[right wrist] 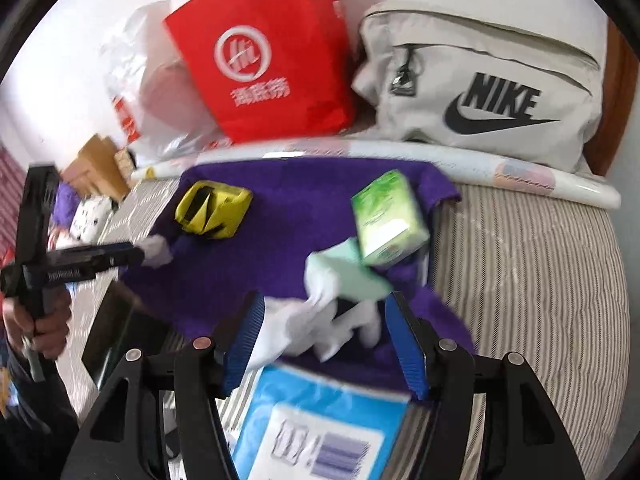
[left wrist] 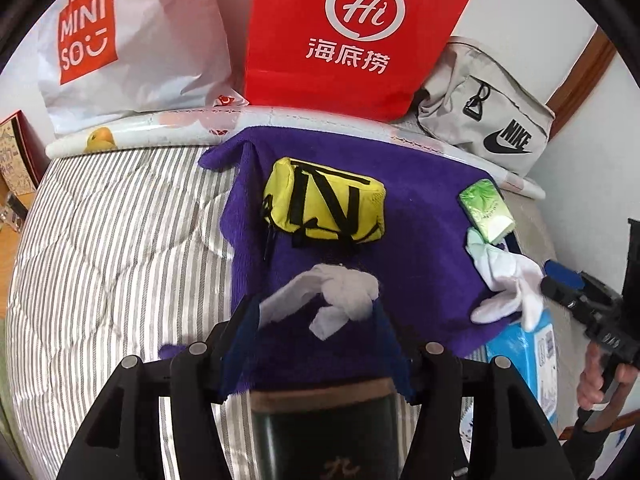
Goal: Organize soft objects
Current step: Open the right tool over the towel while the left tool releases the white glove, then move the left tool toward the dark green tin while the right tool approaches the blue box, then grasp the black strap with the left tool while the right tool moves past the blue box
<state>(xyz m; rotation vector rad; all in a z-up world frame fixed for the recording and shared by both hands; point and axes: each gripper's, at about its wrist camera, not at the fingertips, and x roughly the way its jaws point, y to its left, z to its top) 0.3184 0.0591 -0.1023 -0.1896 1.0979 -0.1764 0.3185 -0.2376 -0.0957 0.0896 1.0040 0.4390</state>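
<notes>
A fuzzy purple towel (left wrist: 420, 248) lies over a quilted striped mattress (left wrist: 120, 240); soft white cloths (left wrist: 340, 296) rest on it beside a yellow fabric pouch (left wrist: 324, 200), a glossy red paper bag (left wrist: 352, 32) and a matt canvas bag (right wrist: 480, 80).

the right gripper (right wrist: 324, 332) hangs low in the frame, blue pads spread apart over a crumpled white sock (right wrist: 320, 328) on the purple towel (right wrist: 280, 240). a green tissue pack (right wrist: 388, 220) sits just above, a yellow pouch (right wrist: 214, 210) upper left.
</notes>
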